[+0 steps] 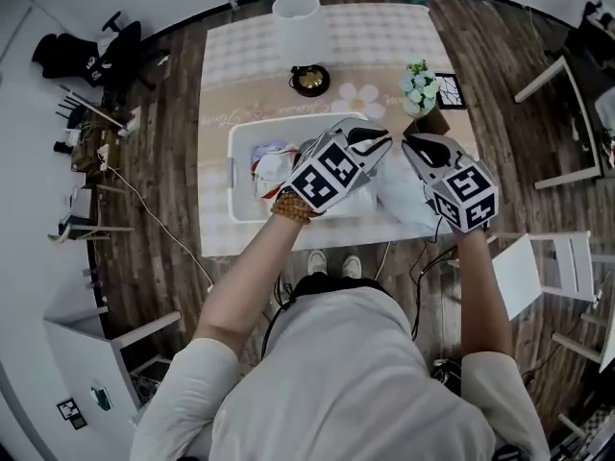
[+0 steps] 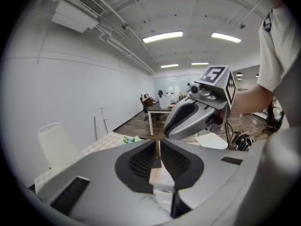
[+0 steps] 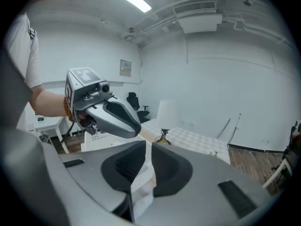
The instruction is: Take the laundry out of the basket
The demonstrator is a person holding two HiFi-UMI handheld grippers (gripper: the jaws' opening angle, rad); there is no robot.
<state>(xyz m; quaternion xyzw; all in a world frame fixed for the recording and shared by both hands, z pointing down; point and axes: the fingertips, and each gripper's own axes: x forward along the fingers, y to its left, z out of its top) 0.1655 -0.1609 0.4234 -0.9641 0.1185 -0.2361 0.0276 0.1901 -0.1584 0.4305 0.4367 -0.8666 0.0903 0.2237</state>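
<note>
The left gripper (image 2: 158,147) and right gripper (image 3: 146,147) were each clamped on a white cloth (image 1: 402,200), held up over the basket's (image 1: 233,176) right end. More laundry (image 1: 272,168) lay inside the basket, so unloading appeared only partly done.

My bench (image 1: 231,56) wears a pale checked cloth with a peach band and a flower print across its middle. The white basket (image 1: 233,176) sits on its near half. A white shade (image 1: 296,17) stands at the far edge, with a small dark round dish (image 1: 309,80) just in front of it. To the right stand a flower pot (image 1: 420,86) and, just beside it, a black-framed card (image 1: 450,91).
</note>
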